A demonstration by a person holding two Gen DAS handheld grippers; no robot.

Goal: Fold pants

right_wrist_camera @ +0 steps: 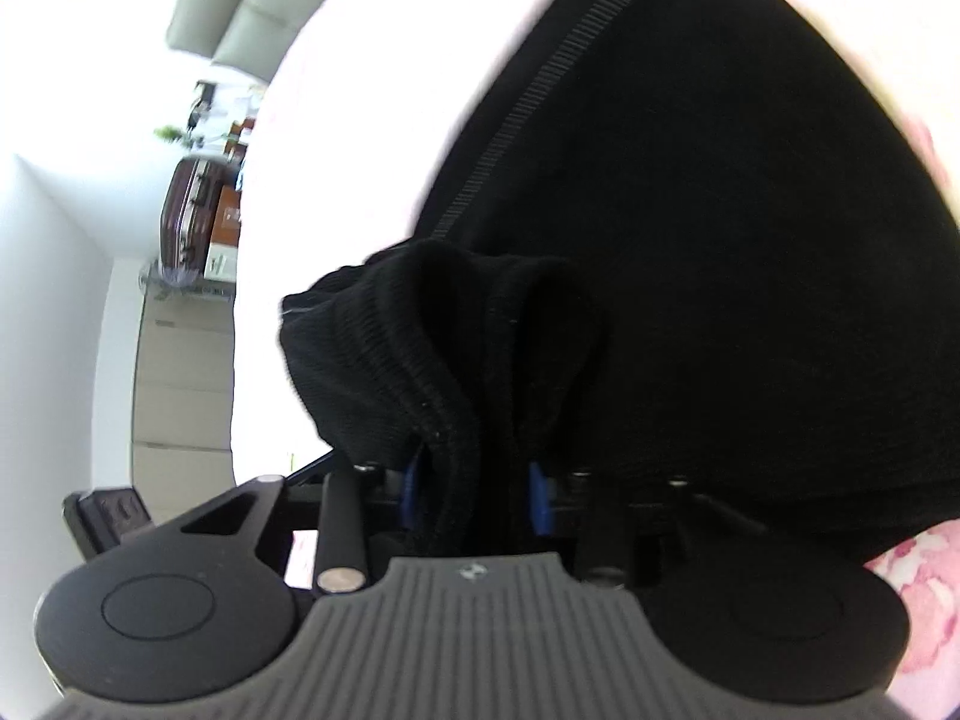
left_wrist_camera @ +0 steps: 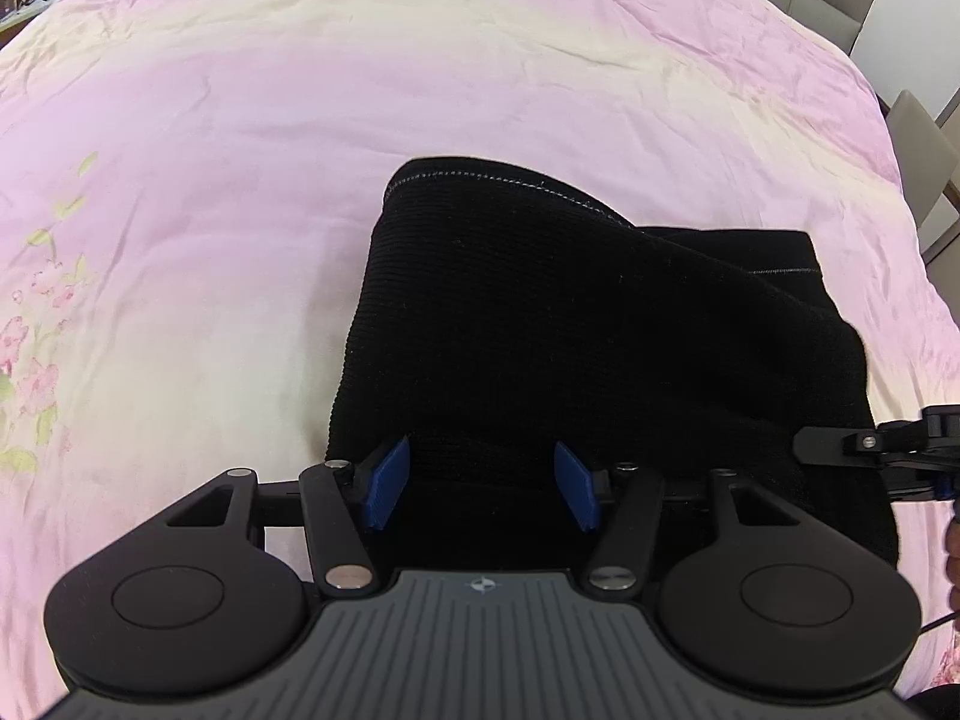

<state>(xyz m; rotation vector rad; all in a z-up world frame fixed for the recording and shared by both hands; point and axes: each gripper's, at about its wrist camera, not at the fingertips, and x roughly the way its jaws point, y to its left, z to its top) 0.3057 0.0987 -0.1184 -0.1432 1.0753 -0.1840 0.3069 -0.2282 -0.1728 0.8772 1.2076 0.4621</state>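
Black knitted pants (left_wrist_camera: 576, 324) are seen folded into a thick bundle on a bed covered by a pink floral sheet (left_wrist_camera: 240, 120). The left gripper (left_wrist_camera: 483, 483) is held low and level over the near edge of the bundle, its blue pads spread wide with nothing pinched between them. At the pants' right edge, the right gripper (right_wrist_camera: 477, 495) is turned sideways, and its blue pads are closed narrowly on a bunched fold of the fabric.
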